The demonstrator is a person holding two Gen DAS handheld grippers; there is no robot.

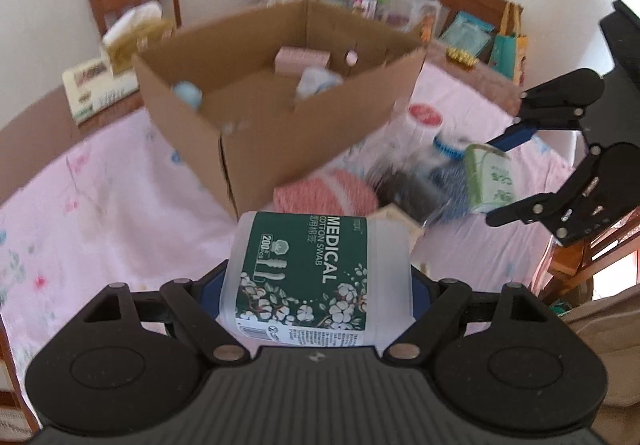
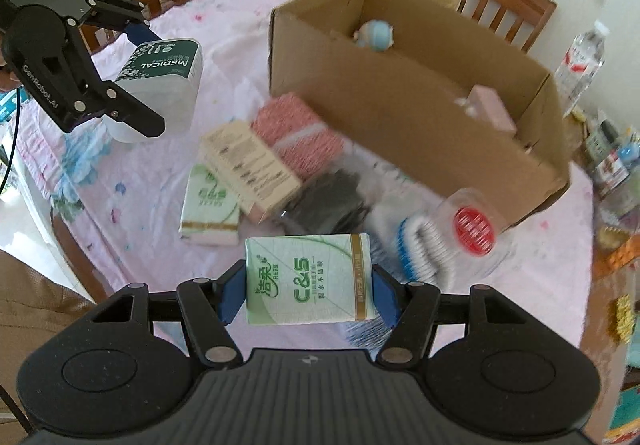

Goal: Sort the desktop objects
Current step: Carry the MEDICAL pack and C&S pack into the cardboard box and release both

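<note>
One open rectangular cardboard box (image 1: 280,117)

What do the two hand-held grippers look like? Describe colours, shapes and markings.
Both the left hand-held gripper and the right hand-held gripper are matte black, with two round discs flanking a ribbed centre, hinged link arms with silver pins, and blue finger pads. White lettering runs along the left one's side.

open cardboard box (image 1: 280,97) ahead, clutter (image 2: 280,165) below

cardboard box (image 2: 420,93) behind tissue pack (image 2: 210,205) on table (image 2: 140,213)
</note>
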